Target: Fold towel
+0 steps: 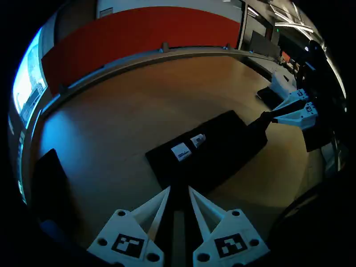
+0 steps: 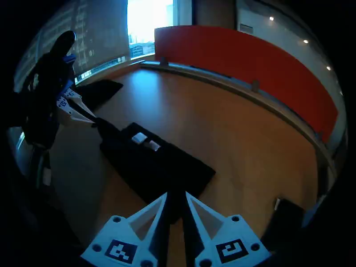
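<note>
**Two-gripper hold on the towel, at the start of a fold.** Nearest in the left gripper view, the left gripper (image 1: 179, 191) had its two fingers drawn close together, with the near end of the dark towel (image 1: 213, 147) pinched between them. In the right gripper view the right gripper (image 2: 176, 196) stood the same way, closed on the opposite end of the cloth.

Between your two holds the towel lay spread on the wooden table (image 1: 133, 102), running from near centre to far right in the left gripper view. Its far corner was pulled to a point where the other gripper's tips met it. Two white labels (image 1: 181, 152) sat face up near the towel's middle. Beyond the table's far edge ran a red panel (image 1: 147, 35).

The step in hand appeared to be the first fold: both ends were secured, but no layer yet lay over another. The next move likely called for you to lift both ends together and carry one half over the other. The cloth would need to stay taut enough not to sag, and the edges should meet squarely before you let go.
</note>
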